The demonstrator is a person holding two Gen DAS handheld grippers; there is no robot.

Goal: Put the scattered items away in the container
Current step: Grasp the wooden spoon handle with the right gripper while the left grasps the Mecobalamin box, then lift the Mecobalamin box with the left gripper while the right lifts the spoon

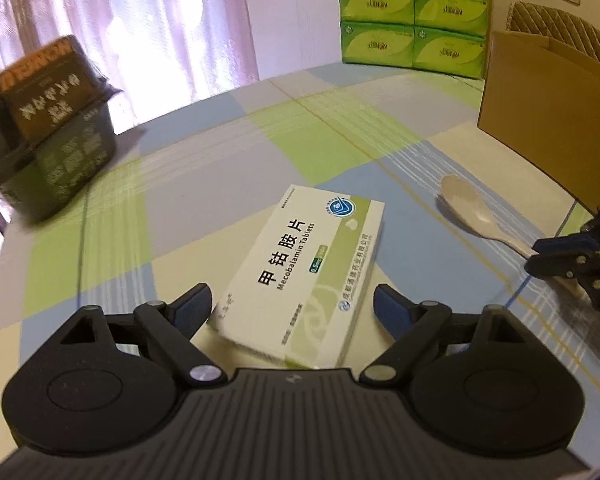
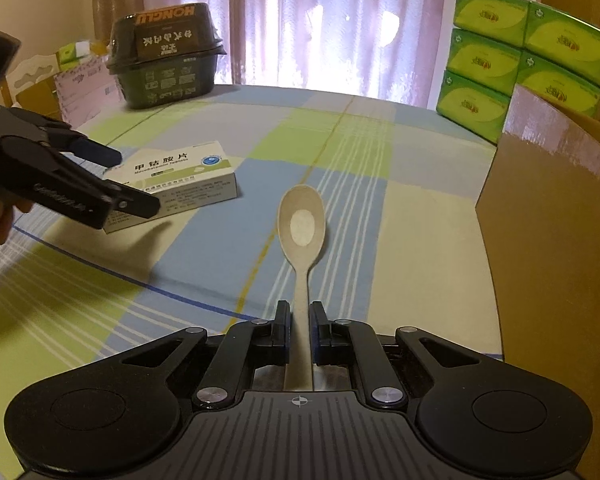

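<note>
My right claw (image 2: 300,312) is closed on the spoon (image 2: 302,232) handle; my left claw (image 2: 136,182), spread, flanks the pillbox (image 2: 172,184); carton (image 2: 548,216) at right.

The white medicine box (image 1: 300,276), lying at 6 o'clock on the counter in the left wrist view, reads "甲钴胺片", "Mecobalamin Tablets" and "0.5mg". The dark food tub (image 2: 168,56), at 10 o'clock in the right wrist view, shows "HONGLU" upside down on its lid; its other print is too small to read.
</note>
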